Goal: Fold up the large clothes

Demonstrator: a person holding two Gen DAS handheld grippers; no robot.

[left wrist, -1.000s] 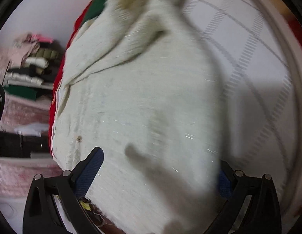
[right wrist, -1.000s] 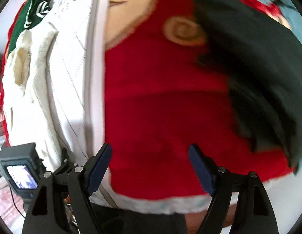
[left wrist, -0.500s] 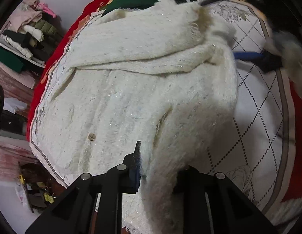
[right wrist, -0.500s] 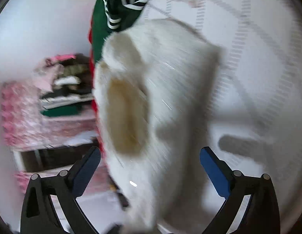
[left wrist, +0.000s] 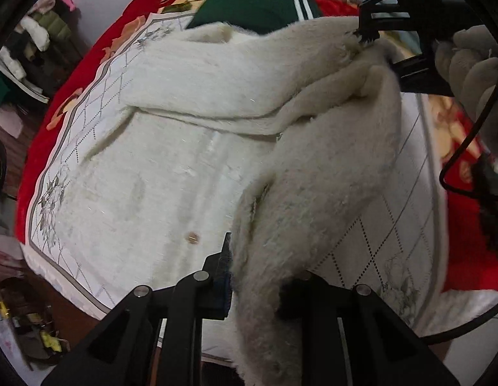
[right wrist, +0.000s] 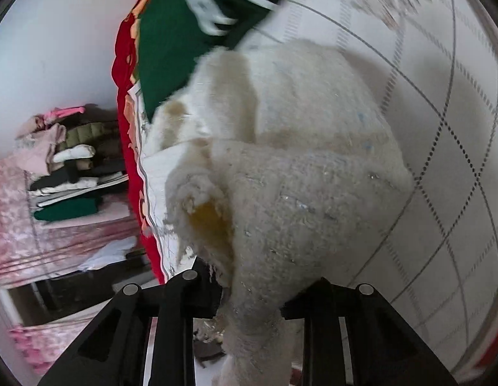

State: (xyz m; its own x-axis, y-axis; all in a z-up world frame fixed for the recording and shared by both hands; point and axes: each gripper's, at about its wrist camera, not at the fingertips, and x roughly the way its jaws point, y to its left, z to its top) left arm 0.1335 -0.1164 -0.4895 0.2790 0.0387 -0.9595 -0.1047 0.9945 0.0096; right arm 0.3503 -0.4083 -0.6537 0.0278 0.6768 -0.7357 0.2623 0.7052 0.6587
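Both my grippers are clamped on the fluffy cream coat (left wrist: 191, 173): left gripper (left wrist: 255, 276) on a front edge, right gripper (right wrist: 249, 302) on a bunched end. Coat lies half-spread on the diamond-patterned bedspread (left wrist: 387, 244). Judged soft, bulky, limp; grip edges, not pile. Green garment (left wrist: 255, 3) beyond; stacked clothes (right wrist: 68, 173) along wall

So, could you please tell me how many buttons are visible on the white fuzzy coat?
1: a single small button on the coat front, just ahead of the left gripper. Others may be hidden under the folded-over side.
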